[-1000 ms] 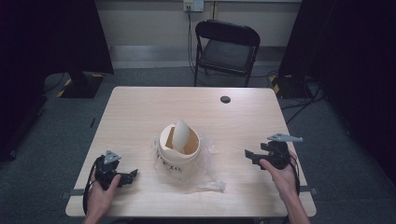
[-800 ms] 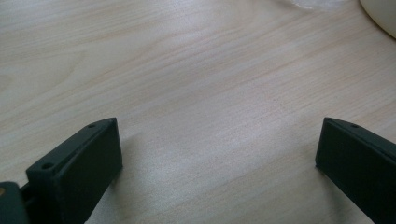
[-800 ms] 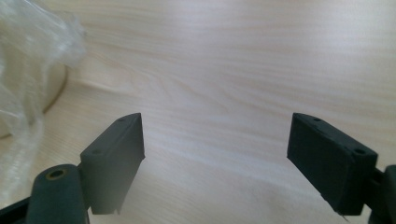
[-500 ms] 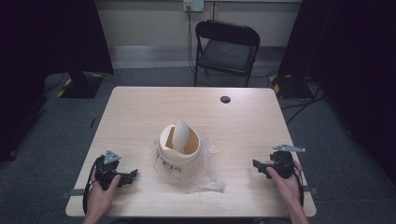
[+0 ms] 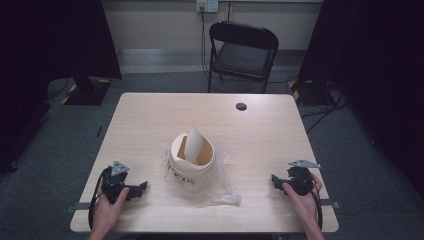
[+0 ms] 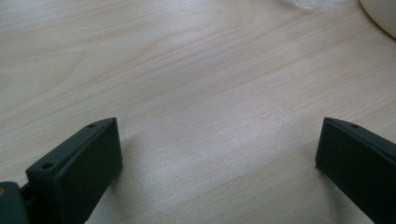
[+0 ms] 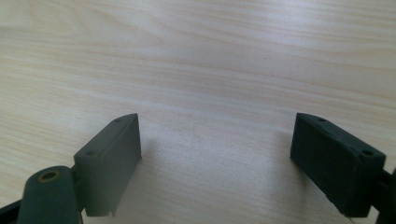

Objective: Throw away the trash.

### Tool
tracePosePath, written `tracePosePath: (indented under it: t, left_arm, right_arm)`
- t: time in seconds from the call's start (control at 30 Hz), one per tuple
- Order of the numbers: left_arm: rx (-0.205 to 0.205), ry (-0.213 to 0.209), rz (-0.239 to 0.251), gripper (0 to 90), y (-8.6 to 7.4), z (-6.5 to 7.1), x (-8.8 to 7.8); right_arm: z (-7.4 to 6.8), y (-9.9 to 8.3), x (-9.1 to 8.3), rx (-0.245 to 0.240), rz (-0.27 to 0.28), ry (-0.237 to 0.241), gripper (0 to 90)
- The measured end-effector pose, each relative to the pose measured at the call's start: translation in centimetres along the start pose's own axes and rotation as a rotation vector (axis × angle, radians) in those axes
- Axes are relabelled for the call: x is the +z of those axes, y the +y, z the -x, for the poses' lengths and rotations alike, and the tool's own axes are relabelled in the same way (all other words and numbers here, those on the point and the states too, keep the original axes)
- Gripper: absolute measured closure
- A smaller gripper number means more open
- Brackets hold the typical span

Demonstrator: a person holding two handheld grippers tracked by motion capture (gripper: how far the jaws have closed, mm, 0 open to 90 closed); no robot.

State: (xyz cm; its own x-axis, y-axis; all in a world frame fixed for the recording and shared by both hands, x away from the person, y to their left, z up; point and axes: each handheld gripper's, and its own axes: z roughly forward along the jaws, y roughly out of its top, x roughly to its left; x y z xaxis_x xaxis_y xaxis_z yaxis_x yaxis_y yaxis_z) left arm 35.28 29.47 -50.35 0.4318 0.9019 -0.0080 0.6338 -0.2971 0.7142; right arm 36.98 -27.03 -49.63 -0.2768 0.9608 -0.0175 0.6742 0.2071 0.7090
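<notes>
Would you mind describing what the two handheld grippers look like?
Both the left gripper and the right gripper are black, each with two blocky jaws bearing small screw holes, a grey three-cornered plate on top and a black cable trailing back. The forearms are bare.

Writing on the bag: too small to read

Dark handwritten marks run across the clear plastic bag just under the cream bowl; their characters cannot be made out. Nothing else carries any text.

A pale wooden table carries a cream bowl on crinkled plastic.
</notes>
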Motion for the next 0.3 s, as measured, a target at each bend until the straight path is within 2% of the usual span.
tracePosePath:
  t: [0.07, 0.13, 0.3]
  left_arm:
    - [0.0, 0.0, 0.0, 0.0, 0.0, 0.0, 0.0]
    - [0.0, 0.0, 0.0, 0.0, 0.0, 0.0, 0.0]
    - [0.0, 0.0, 0.0, 0.0, 0.0, 0.0, 0.0]
  right_arm:
    - [-0.16, -0.18, 0.13, 0.008, 0.022, -0.011, 12.9]
    - [0.0, -0.36, 0.19, 0.0, 0.037, -0.001, 12.0]
    - [0.02, -0.35, 0.19, 0.001, 0.037, 0.001, 11.9]
